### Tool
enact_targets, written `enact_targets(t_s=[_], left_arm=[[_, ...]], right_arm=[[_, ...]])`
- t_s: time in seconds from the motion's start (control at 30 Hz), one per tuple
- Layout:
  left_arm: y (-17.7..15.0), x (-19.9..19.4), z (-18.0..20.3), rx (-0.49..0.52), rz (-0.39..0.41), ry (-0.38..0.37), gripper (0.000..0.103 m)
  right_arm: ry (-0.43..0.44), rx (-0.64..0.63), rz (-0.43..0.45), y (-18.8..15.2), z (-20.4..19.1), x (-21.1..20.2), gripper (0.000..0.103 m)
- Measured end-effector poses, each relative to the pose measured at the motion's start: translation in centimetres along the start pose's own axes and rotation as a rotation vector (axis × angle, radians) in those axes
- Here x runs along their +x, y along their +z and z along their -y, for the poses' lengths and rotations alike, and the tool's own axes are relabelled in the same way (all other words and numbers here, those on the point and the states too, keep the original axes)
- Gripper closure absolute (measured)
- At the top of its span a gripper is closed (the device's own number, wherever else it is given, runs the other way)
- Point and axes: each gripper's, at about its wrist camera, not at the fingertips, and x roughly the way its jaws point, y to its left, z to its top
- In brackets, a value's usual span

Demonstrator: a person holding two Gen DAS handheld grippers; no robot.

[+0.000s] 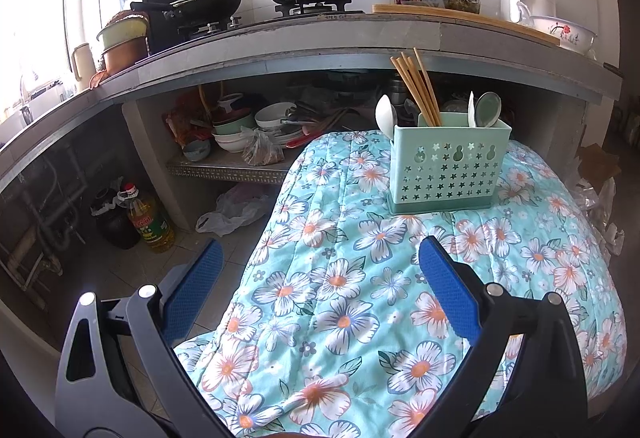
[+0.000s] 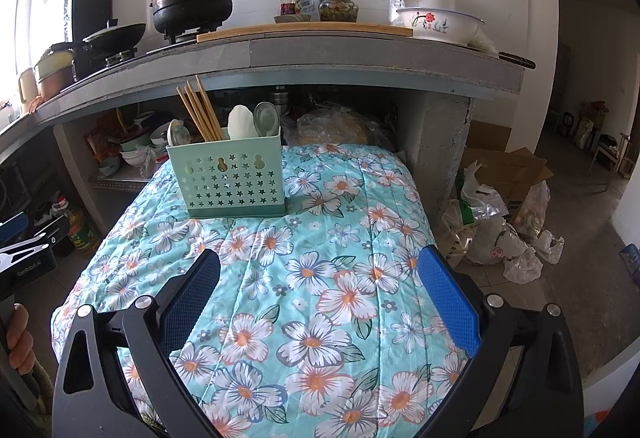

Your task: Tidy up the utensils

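A mint-green perforated plastic utensil holder (image 1: 450, 162) stands upright on the floral quilted worktop (image 1: 340, 278), chopsticks (image 1: 416, 90) and spoons (image 2: 256, 120) sorted inside. Left claw (image 1: 320, 258) and right claw (image 2: 320, 270) hover wide open, empty, apparently finished.

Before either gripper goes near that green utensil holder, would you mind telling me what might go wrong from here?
1. The mint-green perforated plastic utensil holder stands on a soft quilted floral cloth, so a sideways nudge may tip it.
2. The wooden chopsticks lean and stick out high above its rim; a passing finger could catch them.
3. The pale spoons sit close together, so the open right gripper or left gripper might grab two.
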Motion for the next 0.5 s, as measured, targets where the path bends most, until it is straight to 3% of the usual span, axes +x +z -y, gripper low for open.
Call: enact_targets(t_s=[0.5], left_arm=[[0.01,0.07,-0.04,0.002,-0.002,-0.002,0.008]], right_arm=[[0.002,0.001,0.001,0.08,0.00,0.02,0.007]])
